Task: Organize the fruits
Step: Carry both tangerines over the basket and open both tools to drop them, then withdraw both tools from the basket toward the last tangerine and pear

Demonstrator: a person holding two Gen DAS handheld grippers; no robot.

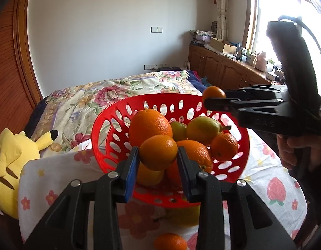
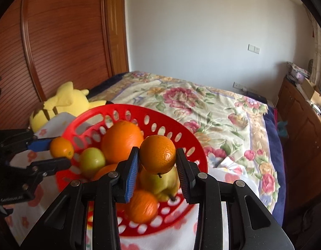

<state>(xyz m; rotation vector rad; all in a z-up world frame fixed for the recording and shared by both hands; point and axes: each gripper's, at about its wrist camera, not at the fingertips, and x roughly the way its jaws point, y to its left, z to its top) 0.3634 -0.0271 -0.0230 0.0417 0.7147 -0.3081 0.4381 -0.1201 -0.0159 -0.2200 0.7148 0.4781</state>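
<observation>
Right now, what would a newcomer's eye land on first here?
The red basket piled with oranges and pears, on a flowered cloth at the bed's edge. Over it, the left gripper and right gripper each clamp a small orange. A yellow Pikachu plush lies left of the basket.

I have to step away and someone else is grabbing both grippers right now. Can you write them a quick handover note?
Left gripper: jaws shut on a small orange, held above the red basket.
Right gripper: jaws shut on another small orange, over the basket's far side.
Done: the basket already holds a large orange, a pear, a green fruit and more oranges.
Left: release both held oranges into the basket, then collect the loose orange on the floral cloth in front of the basket.
</observation>
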